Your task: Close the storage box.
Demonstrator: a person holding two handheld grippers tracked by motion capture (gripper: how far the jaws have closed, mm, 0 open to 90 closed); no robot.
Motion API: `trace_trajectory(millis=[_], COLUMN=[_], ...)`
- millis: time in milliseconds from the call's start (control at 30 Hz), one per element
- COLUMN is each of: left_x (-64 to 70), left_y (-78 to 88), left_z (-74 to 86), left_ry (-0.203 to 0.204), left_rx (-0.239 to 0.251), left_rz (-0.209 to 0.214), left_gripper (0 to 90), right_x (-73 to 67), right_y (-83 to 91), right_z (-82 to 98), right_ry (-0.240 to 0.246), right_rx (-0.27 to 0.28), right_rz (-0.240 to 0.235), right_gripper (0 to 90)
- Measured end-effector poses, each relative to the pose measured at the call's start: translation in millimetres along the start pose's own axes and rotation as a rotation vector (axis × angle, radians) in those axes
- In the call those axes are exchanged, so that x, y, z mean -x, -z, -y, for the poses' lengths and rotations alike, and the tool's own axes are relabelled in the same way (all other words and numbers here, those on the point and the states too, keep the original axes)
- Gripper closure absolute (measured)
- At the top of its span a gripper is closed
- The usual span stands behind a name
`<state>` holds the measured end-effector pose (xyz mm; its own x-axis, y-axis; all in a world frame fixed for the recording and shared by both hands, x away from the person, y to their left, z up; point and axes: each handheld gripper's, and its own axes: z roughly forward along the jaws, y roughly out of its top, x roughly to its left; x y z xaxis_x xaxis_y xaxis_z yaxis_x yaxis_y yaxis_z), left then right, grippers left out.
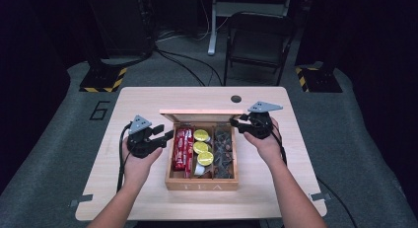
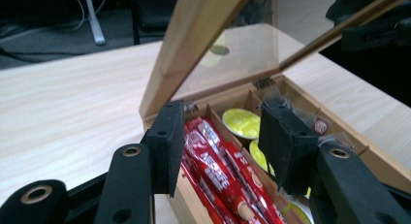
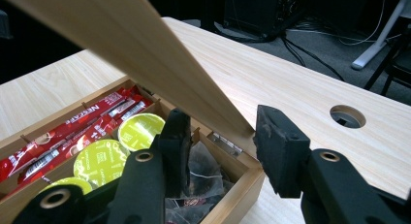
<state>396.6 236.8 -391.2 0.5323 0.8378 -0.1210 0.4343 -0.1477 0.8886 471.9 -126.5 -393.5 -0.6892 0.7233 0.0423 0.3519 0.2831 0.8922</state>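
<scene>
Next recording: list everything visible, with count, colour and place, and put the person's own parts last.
wooden tea box: one, light wood, table centre, lid raised.
red sachets: several, red, left compartment.
round pods: at least three, yellow-green, middle compartment.
dark packets: several, dark, right compartment.
table: one, pale wood, with a round hole near the far edge.
folding chair: one, black, behind the table.
left gripper: black, jaws apart, at the box's left side.
right gripper: black, at the lid's right end.
</scene>
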Motion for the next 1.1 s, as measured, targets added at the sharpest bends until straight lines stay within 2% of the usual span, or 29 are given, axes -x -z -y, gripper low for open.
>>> trace_trajectory(millis=[233, 267, 367, 533, 567, 633, 700, 767, 867, 933, 1100], left_x=[11.2, 13.1, 16.3, 17.9, 19.4, 19.2, 19.1, 18.1, 18.7, 19.0, 23.0], left_y=[-8.6, -10.4, -18.6, -30.6, -32.8, -35.3, -38.3, -41.6, -46.2, -48.9, -58.8], left_z=[9.4, 11.4, 17.6, 26.0, 28.4, 32.1, 36.0, 39.3, 43.5, 45.3, 48.2], left_ry=[-0.037, -0.019, 0.001, -0.030, -0.013, -0.018, 0.007, 0.028, 0.036, 0.019, 0.017], left_rx=[-0.034, -0.032, -0.034, -0.086, -0.082, -0.090, -0.087, -0.098, -0.118, -0.138, -0.153], left_rz=[-0.009, -0.007, -0.017, -0.032, -0.039, -0.049, -0.059, -0.059, -0.065, -0.070, -0.105], left_gripper=[53.9, 54.2, 55.2, 55.6, 55.7, 55.7, 55.7, 55.7, 55.7, 55.8, 56.6], right_x=[-0.7, -0.6, -0.4, 0.3, 0.9, 1.8, 2.2, 1.8, 1.3, 0.9, 0.9], right_y=[-1.0, -1.2, -1.3, -1.5, -1.8, -2.1, -2.4, -2.1, -2.1, -1.8, -1.6], right_z=[0.5, 0.4, 0.5, 0.6, 0.6, 0.6, 0.6, 0.8, 0.9, 1.2, 1.2], right_ry=[-0.001, 0.002, -0.012, -0.016, -0.011, -0.014, -0.017, -0.012, -0.013, -0.011, -0.011], right_rx=[0.002, 0.003, 0.004, 0.005, 0.009, 0.013, 0.016, 0.013, 0.013, 0.009, 0.007], right_rz=[0.006, 0.007, 0.005, 0.000, -0.003, -0.005, -0.005, -0.006, -0.003, -0.004, -0.005], right_gripper=[56.6, 56.7, 56.5, 56.4, 56.3, 56.2, 56.2, 56.1, 56.1, 56.0, 56.0])
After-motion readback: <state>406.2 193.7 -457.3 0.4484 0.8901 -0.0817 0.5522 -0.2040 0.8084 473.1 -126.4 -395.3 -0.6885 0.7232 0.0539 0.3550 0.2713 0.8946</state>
